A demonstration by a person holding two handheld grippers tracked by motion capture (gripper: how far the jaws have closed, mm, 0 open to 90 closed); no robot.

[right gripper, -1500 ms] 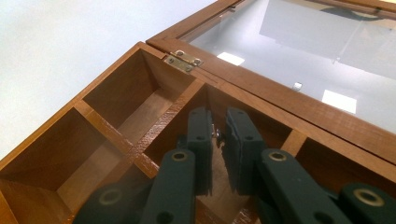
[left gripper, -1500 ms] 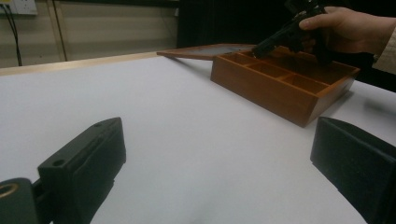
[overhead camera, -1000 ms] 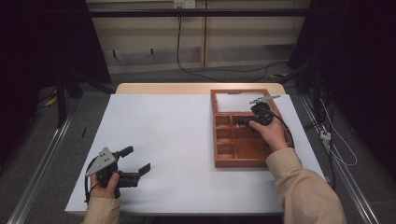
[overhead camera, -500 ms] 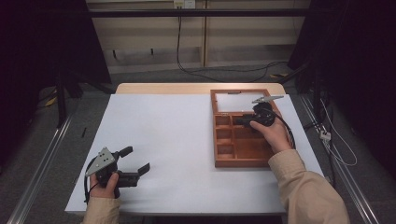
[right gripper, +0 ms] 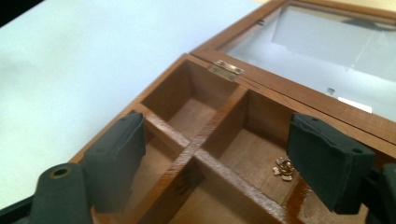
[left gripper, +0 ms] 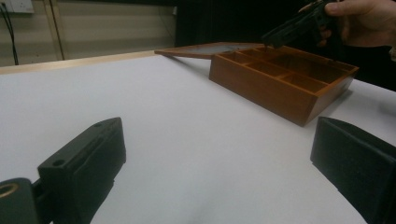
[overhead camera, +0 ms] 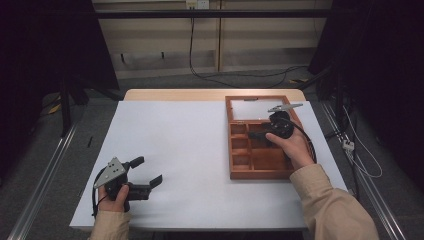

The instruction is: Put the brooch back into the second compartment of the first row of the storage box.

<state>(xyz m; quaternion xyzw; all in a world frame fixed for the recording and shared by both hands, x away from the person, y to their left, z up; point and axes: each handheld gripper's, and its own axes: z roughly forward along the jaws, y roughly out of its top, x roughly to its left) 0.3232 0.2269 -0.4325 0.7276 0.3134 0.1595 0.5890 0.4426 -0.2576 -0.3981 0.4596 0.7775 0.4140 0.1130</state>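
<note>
A wooden box (overhead camera: 260, 160) with several compartments lies on the right of the table, its glass lid (overhead camera: 252, 107) folded flat behind it. My right gripper (overhead camera: 254, 136) hovers open over the box's far compartments. In the right gripper view its jaws (right gripper: 215, 135) straddle a divider, and a small gold piece (right gripper: 283, 169) lies in the compartment beside the right jaw. My left gripper (overhead camera: 147, 171) rests open near the front left corner, empty. The left gripper view has the open left gripper (left gripper: 217, 135) facing the box (left gripper: 280, 79) and the right gripper (left gripper: 299, 28) above it.
The white table top (overhead camera: 180, 140) stretches wide between the two grippers. A brass hinge (right gripper: 226, 69) joins lid (right gripper: 327, 42) and box. Cables run across the floor (overhead camera: 235, 75) behind the table, and metal rails (overhead camera: 45, 175) flank it.
</note>
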